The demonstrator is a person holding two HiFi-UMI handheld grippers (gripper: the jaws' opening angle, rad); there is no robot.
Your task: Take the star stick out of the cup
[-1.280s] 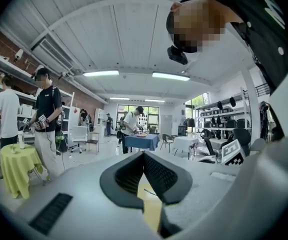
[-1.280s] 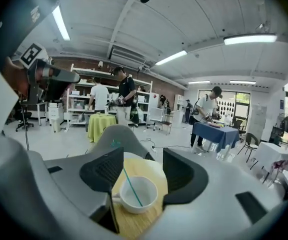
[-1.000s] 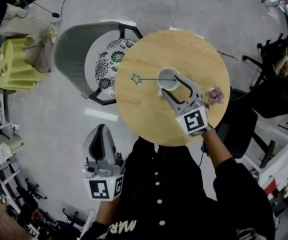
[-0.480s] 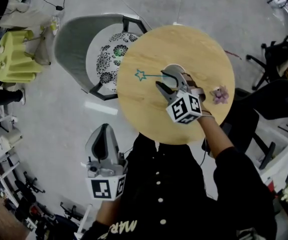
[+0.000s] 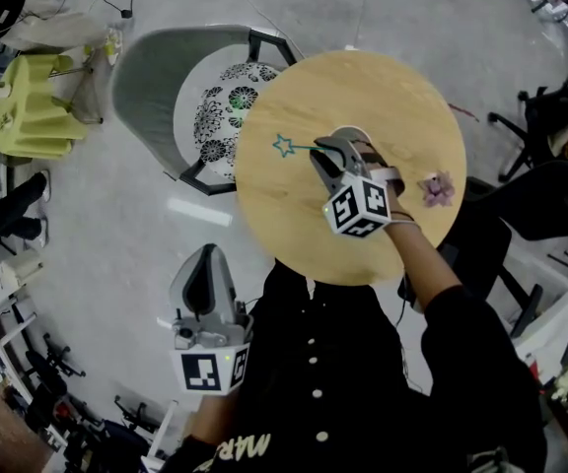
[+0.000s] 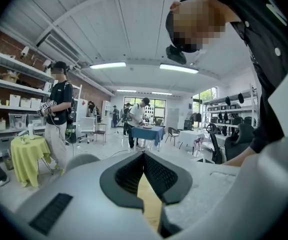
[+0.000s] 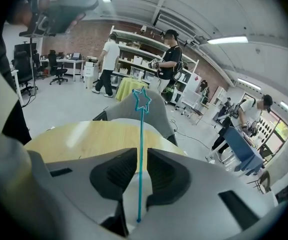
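Head view: right tool [image 5: 325, 156] sits over the white cup [image 5: 354, 133] on the round wooden desk [image 5: 392, 97]. The thin teal star stick [image 5: 286, 146] leans out left, foot in cup. Left tool [image 5: 203, 256] idles near side, off desk.
Left gripper view: ribbed pads [image 6: 159, 174] pressed together, empty.
Right gripper view: jaws have just been closing, stick between them, slim gaps, not pinched. Finish the squeeze centred, then pull along its lean.
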